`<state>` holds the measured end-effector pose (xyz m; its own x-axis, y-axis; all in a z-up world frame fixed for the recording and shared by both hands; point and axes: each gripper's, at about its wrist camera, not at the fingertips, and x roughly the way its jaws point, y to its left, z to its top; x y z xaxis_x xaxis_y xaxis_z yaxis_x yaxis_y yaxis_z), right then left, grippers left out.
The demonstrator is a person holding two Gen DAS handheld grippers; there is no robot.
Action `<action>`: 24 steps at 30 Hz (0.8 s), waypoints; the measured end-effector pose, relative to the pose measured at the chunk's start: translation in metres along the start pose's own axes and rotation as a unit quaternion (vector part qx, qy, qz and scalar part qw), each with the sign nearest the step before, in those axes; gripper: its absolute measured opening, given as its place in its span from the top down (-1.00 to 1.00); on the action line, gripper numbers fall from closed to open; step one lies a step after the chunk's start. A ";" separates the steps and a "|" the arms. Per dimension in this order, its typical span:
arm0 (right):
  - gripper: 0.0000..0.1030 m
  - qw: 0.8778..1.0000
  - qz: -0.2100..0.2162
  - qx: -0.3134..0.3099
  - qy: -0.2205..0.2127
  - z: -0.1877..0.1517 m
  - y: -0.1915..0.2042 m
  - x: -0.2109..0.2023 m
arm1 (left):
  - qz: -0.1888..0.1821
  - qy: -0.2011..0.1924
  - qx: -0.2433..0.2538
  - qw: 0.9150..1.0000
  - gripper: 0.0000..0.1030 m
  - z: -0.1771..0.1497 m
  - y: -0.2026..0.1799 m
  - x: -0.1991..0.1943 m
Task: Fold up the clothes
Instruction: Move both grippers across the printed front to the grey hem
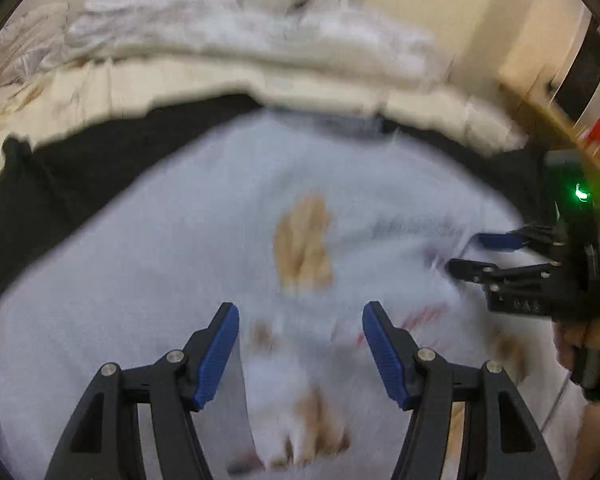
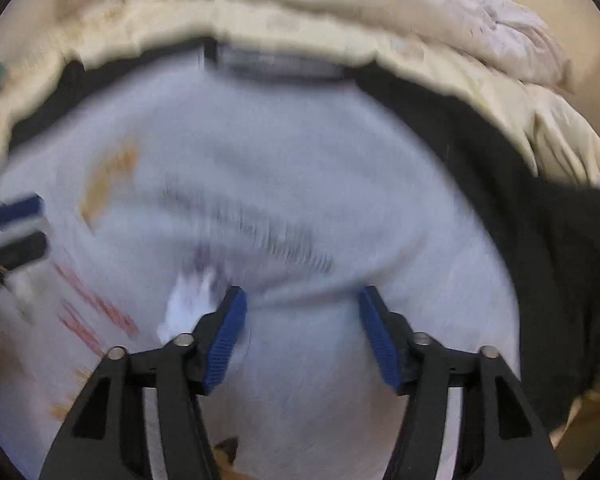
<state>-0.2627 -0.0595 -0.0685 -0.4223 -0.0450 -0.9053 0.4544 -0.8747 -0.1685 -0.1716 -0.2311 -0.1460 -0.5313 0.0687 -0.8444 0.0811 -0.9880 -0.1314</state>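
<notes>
pale blue shirt (image 1: 188, 248) lies flat, collar pointing away; left gripper (image 1: 300, 344) and right gripper (image 2: 302, 332) both gape, empty.

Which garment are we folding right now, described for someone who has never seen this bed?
On the bed, in front of the rumpled cream bedding, a black cloth is spread out. On top of it lies the pale blue shirt. Unlike the plain fabrics around it, it carries tan patches and red lettering.
</notes>
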 end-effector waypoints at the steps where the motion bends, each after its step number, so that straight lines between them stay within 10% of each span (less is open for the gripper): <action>1: -0.53 0.999 -0.028 0.018 -0.015 -0.013 0.003 -0.005 | 0.022 0.010 0.012 1.000 -0.26 -0.010 -0.006 0.003; 4: -0.74 0.995 -0.050 0.090 -0.010 -0.060 0.002 -0.023 | 0.083 0.007 0.042 0.996 -0.27 -0.039 -0.025 -0.013; 14: -0.88 0.985 0.002 0.171 0.015 -0.203 -0.003 -0.087 | 0.112 0.044 0.050 0.992 -0.28 -0.129 -0.034 -0.075; 24: -0.88 0.985 0.048 0.164 -0.002 -0.186 0.002 -0.127 | 0.022 -0.001 0.047 0.999 -0.28 -0.142 -0.060 -0.122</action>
<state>-0.0623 0.0345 -0.0263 -0.3941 -0.1358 -0.9090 0.2138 -0.9754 0.0531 0.0086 -0.1604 -0.1087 -0.5299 0.0246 -0.8477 0.0252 -0.9987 -0.0448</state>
